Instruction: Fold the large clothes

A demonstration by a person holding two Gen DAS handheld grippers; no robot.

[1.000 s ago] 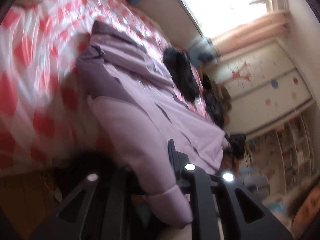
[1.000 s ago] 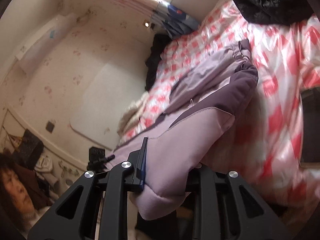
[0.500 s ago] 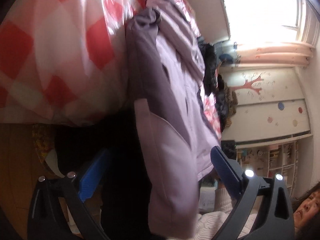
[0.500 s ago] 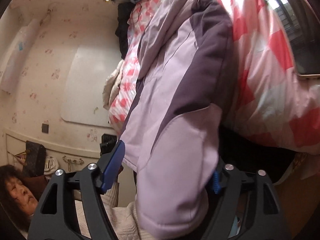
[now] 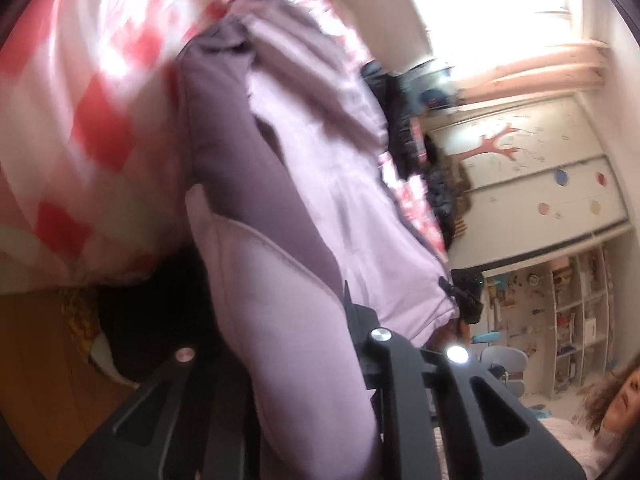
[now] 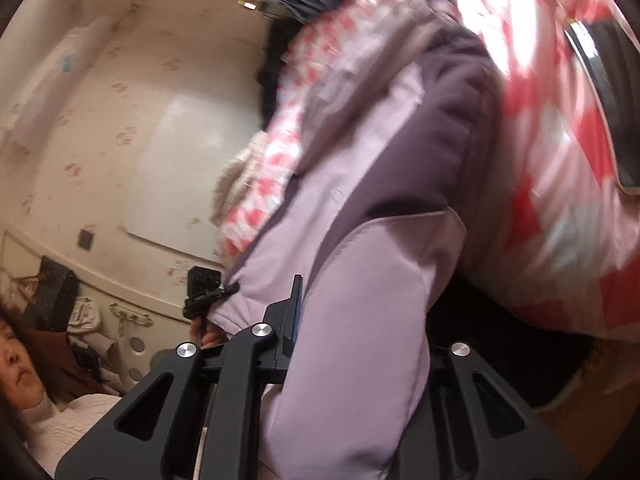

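Observation:
A lilac padded jacket [image 5: 320, 184] with dark purple panels lies across a bed with a red-and-white checked cover [image 5: 88, 128]. My left gripper [image 5: 288, 344] is shut on one lilac sleeve [image 5: 280, 320], which hangs over the bed's edge between its jaws. My right gripper [image 6: 360, 320] is shut on the other sleeve [image 6: 368, 340] of the jacket [image 6: 400, 152] in the same way. The checked cover [image 6: 560, 208] shows to the right. Both views are motion-blurred.
Black clothes [image 5: 400, 120] lie on the bed beyond the jacket. A dark phone or tablet [image 6: 616, 92] lies on the cover at the right. A person [image 6: 24, 364] stands close by. A white wardrobe [image 5: 540, 184] and shelves [image 5: 560, 320] are behind.
Half a second ago both grippers were open around the sleeves. Now both have shut on them, and the views have tilted and come closer to the jacket.

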